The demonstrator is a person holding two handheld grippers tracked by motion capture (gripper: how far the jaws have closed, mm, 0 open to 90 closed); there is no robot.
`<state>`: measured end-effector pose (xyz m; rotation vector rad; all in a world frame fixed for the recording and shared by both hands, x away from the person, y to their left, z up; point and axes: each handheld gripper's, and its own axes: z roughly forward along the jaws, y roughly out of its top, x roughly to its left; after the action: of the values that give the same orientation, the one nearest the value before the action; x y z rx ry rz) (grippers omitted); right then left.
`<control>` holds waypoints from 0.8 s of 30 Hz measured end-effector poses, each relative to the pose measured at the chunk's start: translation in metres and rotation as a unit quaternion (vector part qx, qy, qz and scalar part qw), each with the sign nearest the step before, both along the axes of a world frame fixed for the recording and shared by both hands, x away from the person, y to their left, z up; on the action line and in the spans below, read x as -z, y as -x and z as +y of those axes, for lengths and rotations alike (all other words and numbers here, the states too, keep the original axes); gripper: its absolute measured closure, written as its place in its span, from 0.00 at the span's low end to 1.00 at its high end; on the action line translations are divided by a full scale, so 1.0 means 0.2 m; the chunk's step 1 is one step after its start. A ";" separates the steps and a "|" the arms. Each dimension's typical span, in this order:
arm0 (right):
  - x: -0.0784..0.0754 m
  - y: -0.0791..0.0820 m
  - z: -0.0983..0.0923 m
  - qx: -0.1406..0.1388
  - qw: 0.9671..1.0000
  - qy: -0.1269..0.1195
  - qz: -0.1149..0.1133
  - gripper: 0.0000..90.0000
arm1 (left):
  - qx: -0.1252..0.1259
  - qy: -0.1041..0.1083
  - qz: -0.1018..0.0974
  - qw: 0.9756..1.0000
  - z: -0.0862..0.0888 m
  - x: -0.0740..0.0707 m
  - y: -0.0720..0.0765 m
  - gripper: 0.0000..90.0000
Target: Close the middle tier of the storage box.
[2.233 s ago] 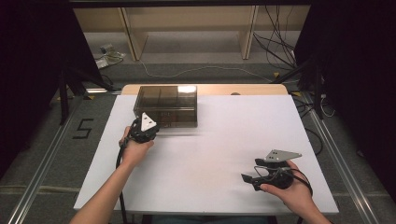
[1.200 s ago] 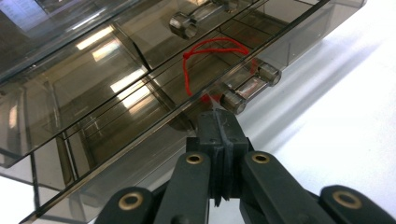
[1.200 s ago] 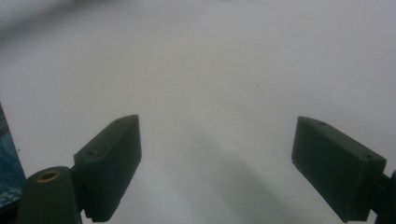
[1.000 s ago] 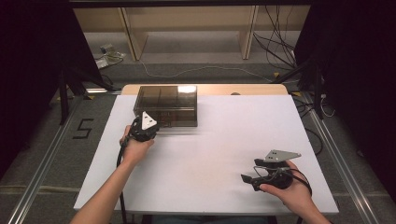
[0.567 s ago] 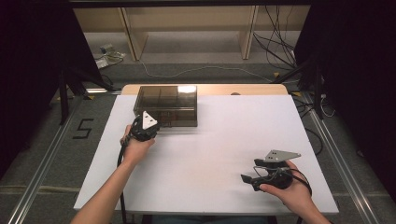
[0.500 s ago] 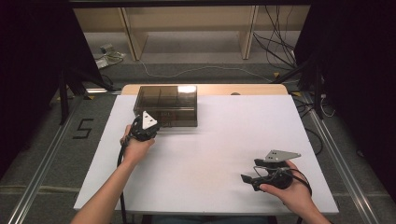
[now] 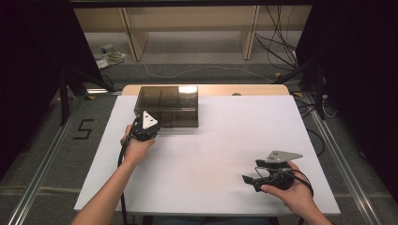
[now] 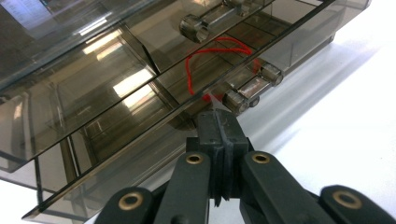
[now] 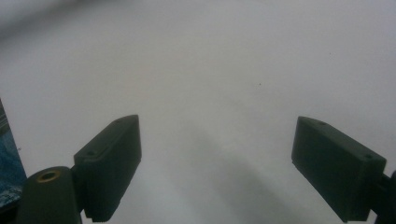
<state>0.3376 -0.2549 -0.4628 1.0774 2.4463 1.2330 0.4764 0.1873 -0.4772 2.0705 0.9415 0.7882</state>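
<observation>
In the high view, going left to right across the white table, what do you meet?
Left gripper at the near edge of the smoky compartment box → bare white table → right gripper, jaws apart, at the near right.

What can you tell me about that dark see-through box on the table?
The box looks like smoky brown see-through plastic, flat and rectangular, with its lid down. Thin walls split the inside into compartments, and a red string lies in one. Small clear latches sit along its front edge. It lies flat at the far left of the white table. The left gripper, jaws shut, meets the front edge by a latch.
</observation>
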 end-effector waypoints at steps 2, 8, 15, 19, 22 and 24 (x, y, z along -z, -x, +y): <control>0.00 0.00 0.00 0.000 1.000 0.000 0.001 0.19 | 0.000 0.000 0.001 1.000 0.00 0.00 0.00 1.00; 0.00 0.00 0.00 0.000 1.000 0.001 0.000 0.19 | -0.002 0.001 0.001 1.000 0.01 0.00 -0.01 1.00; 0.00 0.00 0.00 0.000 1.000 0.000 0.001 0.19 | -0.004 0.001 0.002 1.000 0.00 0.00 -0.02 1.00; 0.00 0.00 0.00 0.000 1.000 -0.001 0.001 0.19 | -0.006 0.002 0.001 1.000 0.00 0.00 -0.02 1.00; 0.00 0.00 0.00 0.001 1.000 0.000 0.000 0.19 | -0.008 0.001 0.002 1.000 0.01 0.00 -0.02 1.00; 0.00 0.00 0.00 0.001 1.000 0.000 0.000 0.19 | -0.008 0.001 0.002 1.000 0.00 0.00 -0.03 1.00</control>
<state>0.3368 -0.2543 -0.4626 1.0791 2.4445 1.2338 0.4821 0.1880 -0.4781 2.0653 0.9616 0.7911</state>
